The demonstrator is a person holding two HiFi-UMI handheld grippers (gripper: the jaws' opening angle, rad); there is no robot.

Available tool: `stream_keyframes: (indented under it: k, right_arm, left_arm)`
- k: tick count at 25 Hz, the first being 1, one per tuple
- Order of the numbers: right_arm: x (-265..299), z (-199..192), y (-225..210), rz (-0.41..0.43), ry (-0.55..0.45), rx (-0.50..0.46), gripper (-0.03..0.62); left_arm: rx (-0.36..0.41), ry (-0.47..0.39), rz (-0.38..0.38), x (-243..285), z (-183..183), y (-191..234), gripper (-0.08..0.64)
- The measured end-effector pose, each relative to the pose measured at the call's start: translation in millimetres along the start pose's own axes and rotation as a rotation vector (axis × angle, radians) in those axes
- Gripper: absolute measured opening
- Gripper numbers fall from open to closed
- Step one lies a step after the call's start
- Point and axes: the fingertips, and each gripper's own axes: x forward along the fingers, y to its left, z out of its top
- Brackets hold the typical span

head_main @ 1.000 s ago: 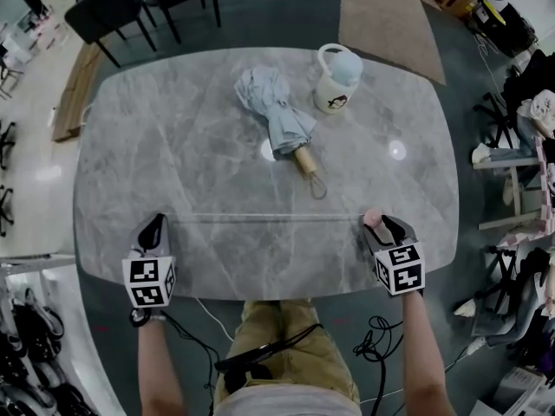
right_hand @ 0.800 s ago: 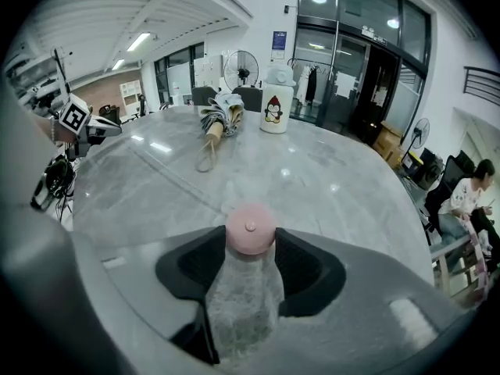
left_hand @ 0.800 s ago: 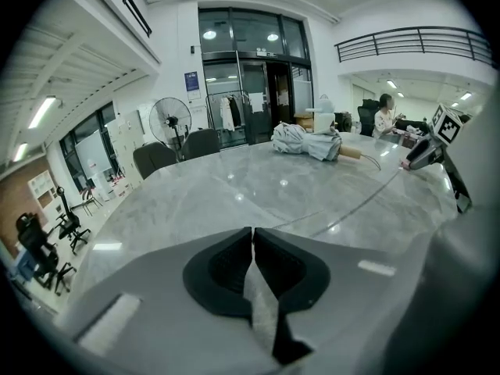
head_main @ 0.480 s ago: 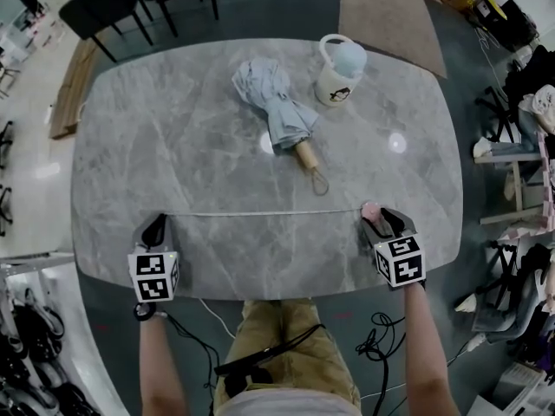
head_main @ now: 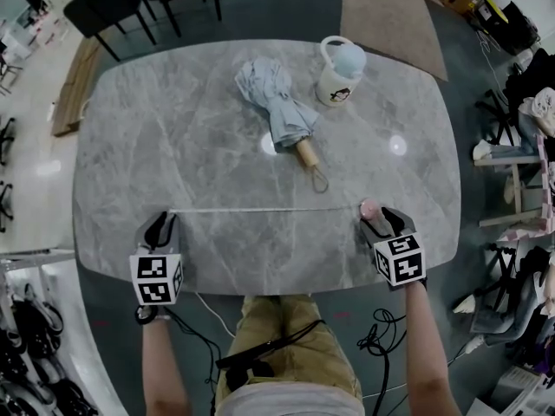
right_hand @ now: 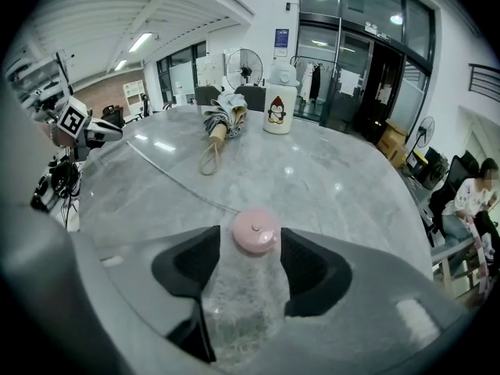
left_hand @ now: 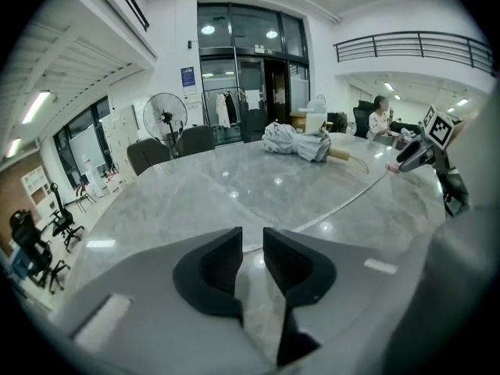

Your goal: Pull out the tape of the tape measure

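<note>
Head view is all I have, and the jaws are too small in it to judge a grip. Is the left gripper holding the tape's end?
Observer: No. The left gripper has its jaws opening with nothing between them. The tape lies on the table just past their tips.
Operator: And the right one?
Observer: The right gripper is opening too. The pink tape measure rests on the table between its jaws, with a gap showing at one pad, so it is not clamped.
</note>
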Motion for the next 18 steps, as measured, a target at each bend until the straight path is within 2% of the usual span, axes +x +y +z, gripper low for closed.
stream_keyframes:
  k: [2,3,5,8,18]
  right_arm:
    - [-7,5,3,0.000,-0.013,-0.012,0.239]
    - [-11,8,5,-0.007,-0.024,-0.018,0.206]
    - [-20,17,7,-0.035,-0.061,-0.025,0.095]
    - [-37,35,11,-0.068,-0.144,-0.003,0.002]
    - [-103,86,37,-0.062,-0.360,0.082,0.002]
  left_arm:
    - [-0.011,-0.041,-0.005,-8,13,-7,0.082]
    - [-0.019,-0.065,-0.001,-13,21,-9,0.056]
    - [-0.047,-0.115,0.007,-23,35,-10,0.012]
    - [-0.057,-0.166,0.000,-37,57,-16,0.012]
    - [0.016,-0.261,-0.130,-79,116,-79,0.013]
